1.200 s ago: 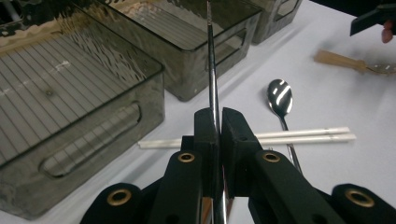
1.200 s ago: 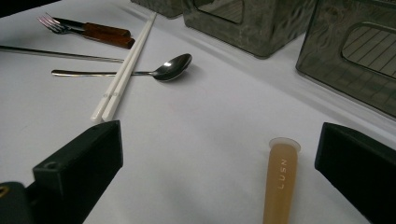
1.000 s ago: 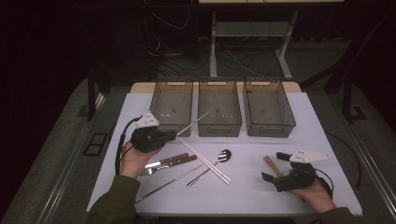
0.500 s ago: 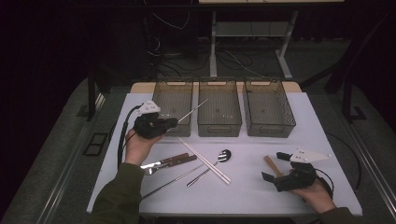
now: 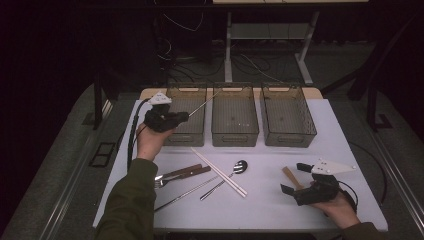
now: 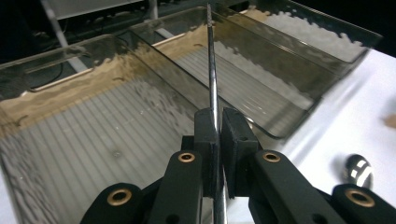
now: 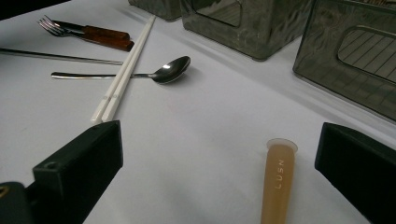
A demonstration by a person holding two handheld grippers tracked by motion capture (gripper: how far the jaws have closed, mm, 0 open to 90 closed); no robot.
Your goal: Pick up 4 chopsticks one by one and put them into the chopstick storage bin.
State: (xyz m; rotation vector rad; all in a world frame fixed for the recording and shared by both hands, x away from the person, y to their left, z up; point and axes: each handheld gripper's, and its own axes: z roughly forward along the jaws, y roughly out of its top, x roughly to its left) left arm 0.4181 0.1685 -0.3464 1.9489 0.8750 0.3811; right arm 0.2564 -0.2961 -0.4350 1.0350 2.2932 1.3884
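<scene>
Steel chopstick [image 6: 212,70], thin and slippery, is clamped between the jaws of my left gripper [image 5: 183,116], which I hold above the left bin [image 5: 186,114] of three smoked-plastic bins at the far side of the white table [image 5: 260,200]. Its free end slants over toward the rim of the middle bin [image 5: 235,115]. My right gripper [image 5: 288,191] rests at the near right, jaws wide apart around nothing, with a tan handle [image 7: 278,184] lying on the table between them. A second steel chopstick [image 5: 187,193], a spoon [image 5: 234,171], a pair of white chopsticks [image 5: 218,171] and a wooden-handled fork [image 5: 175,175] lie in the middle of the table.

Risk, as I judge it: the grip sits near one end of a long smooth rod, so the rod could pivot or slide in the pads. Released at this slant, it could bridge the wall between the two bins or drop into the wrong one.
</scene>
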